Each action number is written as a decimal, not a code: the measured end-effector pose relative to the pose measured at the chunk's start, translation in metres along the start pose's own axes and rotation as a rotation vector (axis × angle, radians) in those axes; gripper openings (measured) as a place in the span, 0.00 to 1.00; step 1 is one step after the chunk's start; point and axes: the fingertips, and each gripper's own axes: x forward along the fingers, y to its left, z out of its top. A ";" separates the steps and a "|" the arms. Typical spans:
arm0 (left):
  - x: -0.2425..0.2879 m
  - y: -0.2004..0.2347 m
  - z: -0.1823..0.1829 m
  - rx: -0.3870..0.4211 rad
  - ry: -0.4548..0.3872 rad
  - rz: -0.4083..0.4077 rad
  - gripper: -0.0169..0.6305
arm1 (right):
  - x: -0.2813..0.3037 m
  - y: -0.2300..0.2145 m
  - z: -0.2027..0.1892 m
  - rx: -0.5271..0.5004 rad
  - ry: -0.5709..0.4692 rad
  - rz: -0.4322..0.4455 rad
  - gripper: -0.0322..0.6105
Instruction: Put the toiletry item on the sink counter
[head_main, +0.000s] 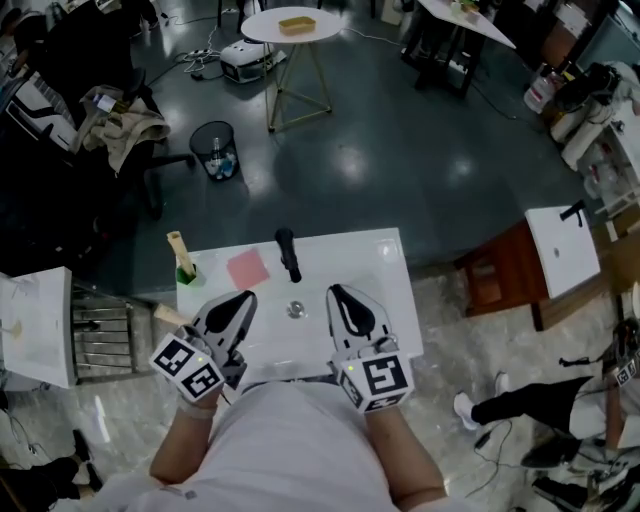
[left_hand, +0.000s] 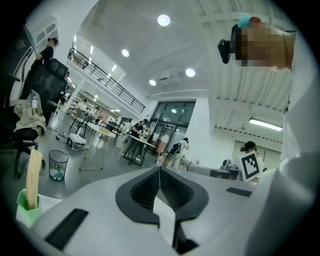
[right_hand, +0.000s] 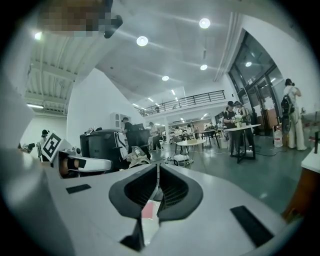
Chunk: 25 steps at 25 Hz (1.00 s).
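Our left gripper (left_hand: 159, 174) has its jaws pressed together on nothing, and so does our right gripper (right_hand: 158, 171). Only the head view shows both poised above the near edge of the white sink counter (head_main: 385, 270), one on either side of the drain (head_main: 295, 310), with the black faucet (head_main: 289, 255) beyond. The right gripper view catches just a sliver of the pink square pad (right_hand: 148, 209) beneath its jaws; from above we see it lying flat on the counter, left of the faucet. The left gripper view alone brings the green cup (left_hand: 25, 210) close, with a beige stick (left_hand: 33, 176) standing in it. The cup sits at the counter's far left corner.
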 end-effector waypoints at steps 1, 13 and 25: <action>0.002 -0.001 0.000 0.002 0.001 -0.002 0.05 | -0.001 -0.003 0.000 0.004 -0.002 -0.005 0.09; 0.013 -0.017 -0.011 0.034 0.048 -0.024 0.05 | -0.014 -0.024 -0.009 0.057 -0.021 -0.046 0.09; 0.011 -0.009 -0.009 0.037 0.049 0.018 0.05 | -0.003 -0.019 -0.012 0.057 -0.008 -0.001 0.09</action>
